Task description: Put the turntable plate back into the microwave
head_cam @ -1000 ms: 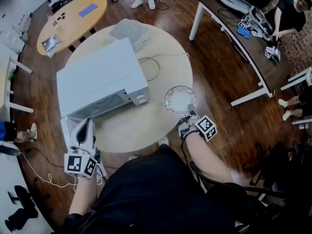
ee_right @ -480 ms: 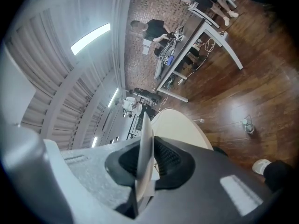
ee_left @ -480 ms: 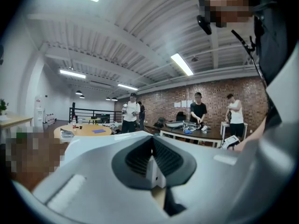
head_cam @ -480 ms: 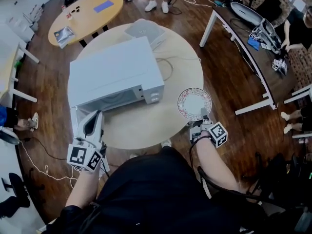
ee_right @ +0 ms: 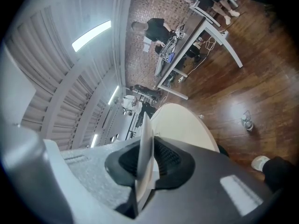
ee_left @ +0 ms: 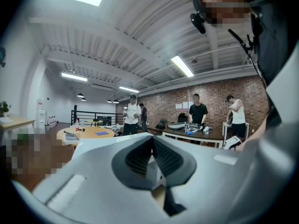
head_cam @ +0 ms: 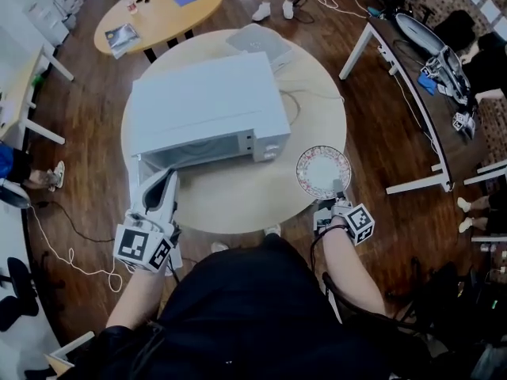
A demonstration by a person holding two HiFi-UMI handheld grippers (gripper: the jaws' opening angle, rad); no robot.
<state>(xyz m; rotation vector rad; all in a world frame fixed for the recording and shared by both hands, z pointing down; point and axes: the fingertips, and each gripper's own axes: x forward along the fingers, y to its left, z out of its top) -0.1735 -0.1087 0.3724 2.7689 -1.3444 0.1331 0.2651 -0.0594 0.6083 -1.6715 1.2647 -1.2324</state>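
Note:
The white microwave [head_cam: 206, 105] stands on the round pale table [head_cam: 238, 200], its front towards me and its door [head_cam: 136, 182] swung open to the left. The turntable plate [head_cam: 323, 171], white with a patterned rim, hangs over the table's right edge. My right gripper [head_cam: 333, 190] is shut on its near rim; in the right gripper view the plate [ee_right: 145, 139] stands edge-on between the pads, gripper [ee_right: 145, 164]. My left gripper [head_cam: 165, 179] sits at the microwave's front left corner beside the open door, its jaws [ee_left: 150, 148] shut with nothing seen between them.
A grey flat device [head_cam: 257, 42] and a cable [head_cam: 295, 101] lie behind the microwave. A wooden round table [head_cam: 162, 6] stands at the back left, a long desk [head_cam: 412, 77] with gear at the right. People stand at the far side of the room.
The head view has swung, so everything sits further right in the picture. The plate stays gripped and has risen slightly. My left gripper keeps its place by the door.

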